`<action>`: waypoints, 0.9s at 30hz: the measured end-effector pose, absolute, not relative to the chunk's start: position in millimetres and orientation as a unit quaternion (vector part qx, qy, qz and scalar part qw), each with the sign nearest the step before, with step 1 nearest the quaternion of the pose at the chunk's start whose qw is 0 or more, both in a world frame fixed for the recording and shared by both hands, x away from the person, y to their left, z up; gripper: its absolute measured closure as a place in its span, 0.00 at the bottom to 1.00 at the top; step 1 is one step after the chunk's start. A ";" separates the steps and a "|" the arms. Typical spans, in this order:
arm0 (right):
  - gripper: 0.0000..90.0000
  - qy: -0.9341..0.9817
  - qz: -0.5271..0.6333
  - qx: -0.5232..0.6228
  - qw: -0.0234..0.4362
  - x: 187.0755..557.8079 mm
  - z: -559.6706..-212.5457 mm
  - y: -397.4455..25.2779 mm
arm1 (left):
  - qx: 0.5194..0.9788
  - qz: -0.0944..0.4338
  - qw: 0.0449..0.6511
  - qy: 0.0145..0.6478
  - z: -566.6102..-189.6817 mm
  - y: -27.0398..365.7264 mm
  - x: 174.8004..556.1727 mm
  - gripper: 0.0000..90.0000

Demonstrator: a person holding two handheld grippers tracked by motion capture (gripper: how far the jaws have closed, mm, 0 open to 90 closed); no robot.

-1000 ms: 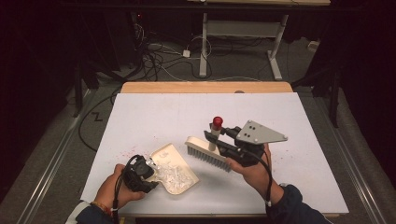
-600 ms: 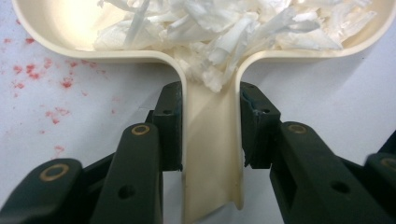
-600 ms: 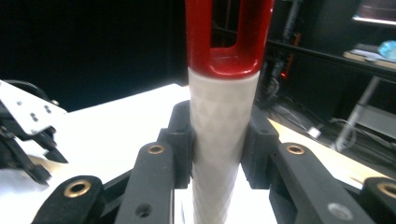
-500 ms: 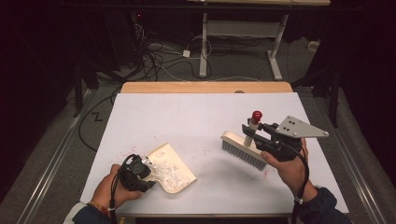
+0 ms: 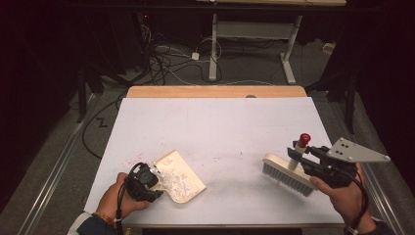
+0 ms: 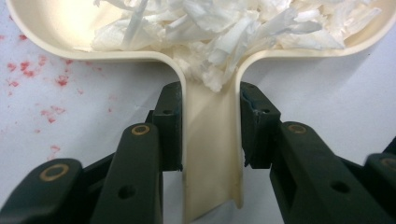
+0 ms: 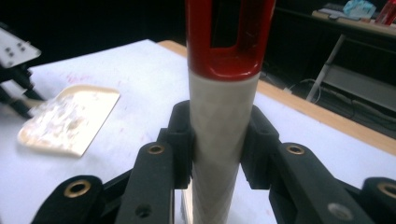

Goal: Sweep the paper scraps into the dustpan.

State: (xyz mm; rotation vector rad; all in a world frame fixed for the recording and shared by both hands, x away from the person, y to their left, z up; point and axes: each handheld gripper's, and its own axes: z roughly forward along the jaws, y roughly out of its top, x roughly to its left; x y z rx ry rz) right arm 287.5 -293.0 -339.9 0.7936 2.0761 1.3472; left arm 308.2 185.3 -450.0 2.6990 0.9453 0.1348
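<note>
Your sweeping looks mostly done: the cream dustpan lies flat on the white table near its front left edge, and a heap of white paper shreds already sits inside it, piled back toward the neck of the handle. What I judge is left is small — a scatter of faint red specks on the tabletop beside the pan, a few tiny bits toward the middle, and then carrying the load off to be emptied. Your left gripper is pinching the dustpan's handle, one black jaw on each side of that smooth, channel-shaped strip of hard plastic. Your right gripper is clamped on the brush by its round, off-white handle, which ends in a glossy red cap with a slot for hanging. The brush sits well apart from the pan, over the right side of the table, its long pale back tilted and its dense grey bristles pointing down at the surface; I cannot tell whether they touch it. The shreds look light, thin and crinkled, so they may lift out easily.
</note>
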 end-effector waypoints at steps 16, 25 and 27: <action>0.77 0.801 0.491 0.273 0.208 271.5 -352.0 -288.9 | 0.934 0.046 0.137 0.325 -450.0 184.7 308.4 0.70; 0.77 0.795 0.511 0.249 0.212 278.8 -360.9 -247.6 | 0.935 0.046 0.135 0.325 -450.1 183.8 308.9 0.70; 0.77 0.793 0.517 0.245 0.210 281.3 -362.0 -237.2 | 0.935 0.047 0.134 0.324 -450.1 183.5 308.9 0.70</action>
